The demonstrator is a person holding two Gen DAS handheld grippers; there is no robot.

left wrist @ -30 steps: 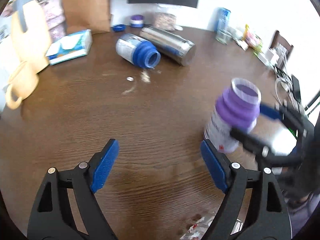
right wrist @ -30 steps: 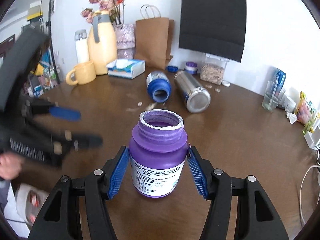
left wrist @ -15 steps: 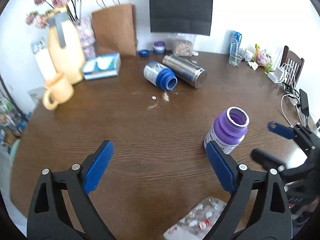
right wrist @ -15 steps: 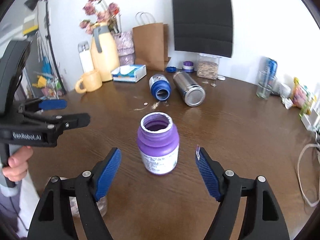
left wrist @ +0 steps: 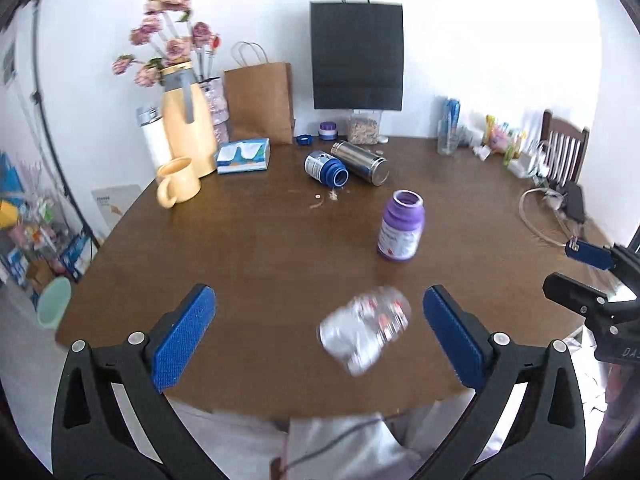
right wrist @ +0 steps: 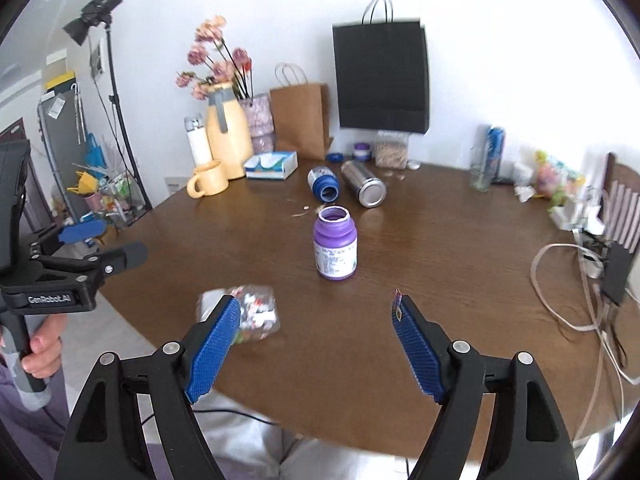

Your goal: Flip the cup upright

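Observation:
A purple bottle (left wrist: 401, 226) stands upright with its mouth open on the brown table (left wrist: 260, 248); it also shows in the right wrist view (right wrist: 335, 244). My right gripper (right wrist: 316, 344) is open and empty, well back from the bottle near the table's front edge; it shows at the right edge of the left wrist view (left wrist: 576, 272). My left gripper (left wrist: 320, 336) is open and empty over the front edge; it shows at the left of the right wrist view (right wrist: 104, 244). A blue-necked bottle (left wrist: 326, 167) and a steel flask (left wrist: 360, 158) lie on their sides at the back.
A clear jar of small items (left wrist: 366, 328) lies near the front edge, also in the right wrist view (right wrist: 250, 314). A yellow mug (left wrist: 178, 182), yellow jug (left wrist: 188, 124), tissue box (left wrist: 243, 156), paper bags (left wrist: 260, 102), a glass (left wrist: 448, 142) and cables (right wrist: 568, 280) ring the table.
My right gripper opened, let go of the purple bottle standing upright, and pulled back. Both grippers have drawn back toward the table's front edge.

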